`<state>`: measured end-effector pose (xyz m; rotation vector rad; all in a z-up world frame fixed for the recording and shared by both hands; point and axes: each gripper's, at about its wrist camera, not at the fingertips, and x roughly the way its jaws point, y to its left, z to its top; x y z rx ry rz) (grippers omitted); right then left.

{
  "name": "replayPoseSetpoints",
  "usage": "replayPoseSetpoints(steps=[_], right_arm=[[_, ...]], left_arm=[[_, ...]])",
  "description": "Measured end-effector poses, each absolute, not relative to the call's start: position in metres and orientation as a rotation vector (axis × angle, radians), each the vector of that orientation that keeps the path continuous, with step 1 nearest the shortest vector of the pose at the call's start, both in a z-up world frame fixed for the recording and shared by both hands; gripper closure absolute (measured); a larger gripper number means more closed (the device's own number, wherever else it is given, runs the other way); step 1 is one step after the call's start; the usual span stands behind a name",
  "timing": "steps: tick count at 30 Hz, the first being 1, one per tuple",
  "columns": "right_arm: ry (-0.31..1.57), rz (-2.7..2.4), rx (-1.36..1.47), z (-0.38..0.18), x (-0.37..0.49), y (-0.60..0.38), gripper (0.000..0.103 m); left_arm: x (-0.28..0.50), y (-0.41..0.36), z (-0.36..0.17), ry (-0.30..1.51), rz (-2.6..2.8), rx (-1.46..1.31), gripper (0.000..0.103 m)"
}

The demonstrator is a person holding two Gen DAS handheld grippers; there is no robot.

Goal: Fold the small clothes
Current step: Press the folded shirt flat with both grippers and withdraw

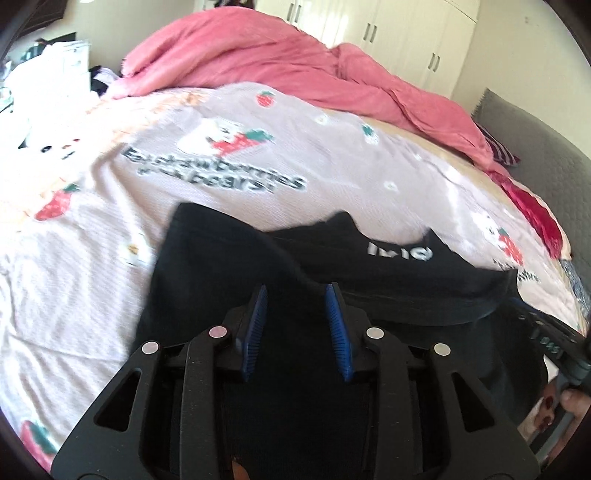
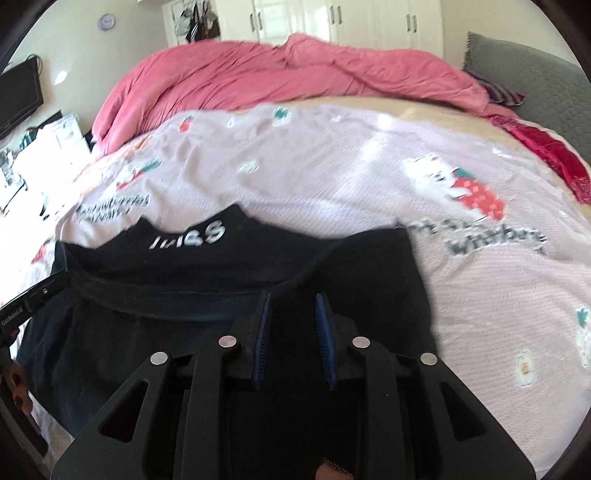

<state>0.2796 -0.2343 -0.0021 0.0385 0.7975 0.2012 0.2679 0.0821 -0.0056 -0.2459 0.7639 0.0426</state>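
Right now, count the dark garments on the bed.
1: the black garment lies on the strawberry-print sheet, under both grippers. More may hide under the pink duvet.

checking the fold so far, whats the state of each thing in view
black garment: partly folded on the sheet, white lettering showing
left gripper: open, over the garment, gripping nothing
right gripper: open, over the garment, gripping nothing
printed sheet: spread over the bed
pink duvet: bunched at the far side
wardrobe doors: closed
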Motion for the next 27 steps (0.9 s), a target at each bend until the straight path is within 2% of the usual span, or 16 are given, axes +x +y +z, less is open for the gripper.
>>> replayPoseSetpoints(steps=[1,3,7,9,17,18,19,20,21,24,27], right_arm=[[0.781,0.187,0.043,0.002,0.278,-0.241,0.066],[0.762,0.158,0.049,0.007,0.276,-0.254,0.064],[0.778,0.093,0.053,0.008,0.282,-0.281,0.053],[0.811,0.083,0.054,0.003,0.289,-0.290,0.053],[0.888,0.099,-0.022,-0.024,0.311,-0.280,0.051],[0.891,0.106,-0.021,-0.026,0.312,-0.278,0.053],[0.896,0.115,-0.010,-0.030,0.314,-0.278,0.064],[0.900,0.130,0.016,-0.031,0.314,-0.279,0.070],[0.899,0.147,0.045,-0.031,0.313,-0.280,0.080],[0.874,0.134,0.036,-0.027,0.308,-0.279,0.092],[0.863,0.132,0.061,-0.020,0.305,-0.284,0.095]], left_arm=[[0.267,0.089,-0.005,0.762,0.062,-0.251,0.077],[0.267,0.101,-0.005,0.770,0.098,-0.266,0.077],[0.267,0.128,-0.010,0.788,0.148,-0.335,0.074],[0.267,0.136,-0.014,0.801,0.152,-0.349,0.068],[0.274,0.132,-0.027,0.853,0.128,-0.307,0.063],[0.275,0.132,-0.028,0.861,0.128,-0.305,0.068],[0.275,0.133,-0.029,0.868,0.137,-0.299,0.075],[0.275,0.134,-0.030,0.875,0.150,-0.291,0.089],[0.275,0.135,-0.031,0.879,0.152,-0.291,0.092],[0.273,0.139,-0.031,0.873,0.126,-0.326,0.102],[0.270,0.139,-0.025,0.850,0.117,-0.329,0.103]])
